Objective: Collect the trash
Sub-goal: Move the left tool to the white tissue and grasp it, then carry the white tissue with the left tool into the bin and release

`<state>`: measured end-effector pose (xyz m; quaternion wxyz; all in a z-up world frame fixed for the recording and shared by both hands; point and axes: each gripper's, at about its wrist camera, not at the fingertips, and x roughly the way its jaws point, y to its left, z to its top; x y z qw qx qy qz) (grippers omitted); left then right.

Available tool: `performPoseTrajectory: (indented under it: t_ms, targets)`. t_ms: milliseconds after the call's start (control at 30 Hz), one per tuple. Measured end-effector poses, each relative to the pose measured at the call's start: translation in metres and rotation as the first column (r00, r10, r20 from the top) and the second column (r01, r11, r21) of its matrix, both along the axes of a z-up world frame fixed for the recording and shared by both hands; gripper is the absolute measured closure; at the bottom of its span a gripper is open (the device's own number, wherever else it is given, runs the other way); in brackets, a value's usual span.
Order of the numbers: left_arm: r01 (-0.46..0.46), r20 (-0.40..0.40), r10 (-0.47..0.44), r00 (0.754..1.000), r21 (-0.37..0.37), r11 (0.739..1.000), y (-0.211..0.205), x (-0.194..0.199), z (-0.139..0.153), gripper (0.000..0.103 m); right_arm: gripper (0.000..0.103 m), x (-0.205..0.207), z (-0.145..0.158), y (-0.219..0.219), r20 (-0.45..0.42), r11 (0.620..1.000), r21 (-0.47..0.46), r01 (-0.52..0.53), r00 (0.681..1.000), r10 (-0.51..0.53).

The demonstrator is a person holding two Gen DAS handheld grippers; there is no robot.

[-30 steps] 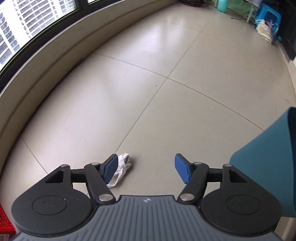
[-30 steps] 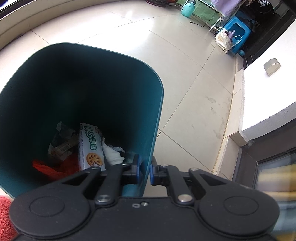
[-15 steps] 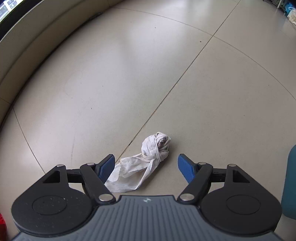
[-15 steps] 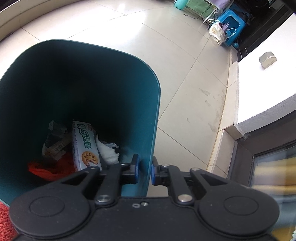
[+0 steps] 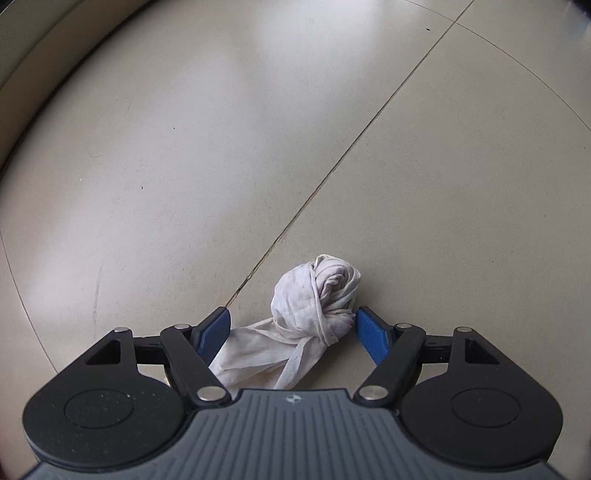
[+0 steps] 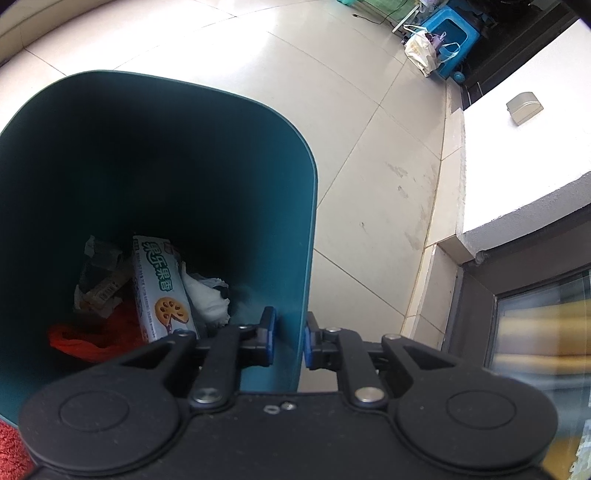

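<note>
**Straddling a knotted rag on the floor, bin wall pinched in the other hand**

Hanging low over the tiled floor (image 5: 184, 155), the left gripper (image 5: 291, 332) has its jaws spread wide and closing, with a white knotted rag (image 5: 314, 306) lying between them. The rag's knot sits just beside the right blue pad, its loose tail runs toward the left pad, and neither pad visibly presses it. A grout line runs away diagonally beyond the rag.

The right gripper (image 6: 290, 338) has its jaws on the near wall of a teal bin (image 6: 258, 177), one pad inside and one outside, easing open slightly. Inside the bin lie a snack box (image 6: 162, 291), a red bag (image 6: 88, 339) and crumpled paper (image 6: 99, 280). Farther off stands a blue stool (image 6: 452, 33).
</note>
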<state>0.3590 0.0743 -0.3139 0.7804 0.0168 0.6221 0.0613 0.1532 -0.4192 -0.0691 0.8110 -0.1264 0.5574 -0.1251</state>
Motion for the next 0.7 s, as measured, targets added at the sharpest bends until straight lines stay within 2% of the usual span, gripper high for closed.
performPoseTrajectory:
  t_ms: [33,100,167,200,300,400,533,700]
  targets:
    - [-0.008,0.003,0.008,1.0,-0.009,1.0,0.003,0.0,0.001,0.034,0.089,0.0,0.0,0.001,0.0,1.0,-0.001,0.0,1.0,0.0]
    - [-0.03,0.008,0.03,1.0,-0.024,0.999,0.007,0.0,0.003,0.053,0.089,0.001,0.001,0.001,0.001,1.0,-0.001,0.001,1.0,-0.001]
    - [-0.059,0.003,0.06,0.998,-0.04,0.997,0.013,-0.002,0.004,0.067,0.089,0.0,0.001,0.002,0.004,1.0,-0.003,-0.001,1.0,0.001]
    - [-0.071,0.002,0.071,0.997,-0.033,0.997,0.015,-0.002,0.005,0.07,0.089,0.0,0.001,0.002,0.005,1.0,-0.004,-0.003,1.0,0.003]
    - [-0.097,-0.005,0.097,0.995,-0.008,0.995,0.02,-0.007,0.007,0.076,0.089,-0.001,0.002,0.002,0.007,1.0,-0.005,-0.01,1.0,0.01]
    - [-0.108,-0.002,0.108,0.994,-0.004,0.994,0.022,-0.015,0.016,0.076,0.089,-0.001,0.001,0.002,0.008,1.0,-0.006,-0.016,1.0,0.016]
    - [-0.092,0.002,0.092,0.996,0.013,0.996,0.017,-0.031,0.038,0.076,0.09,-0.003,0.001,0.001,0.015,1.0,-0.003,-0.028,0.999,0.028]
    - [-0.06,0.023,0.059,0.998,0.028,0.998,0.002,-0.058,0.081,0.076,0.09,-0.005,0.001,-0.001,0.026,0.999,0.005,-0.05,0.998,0.05]
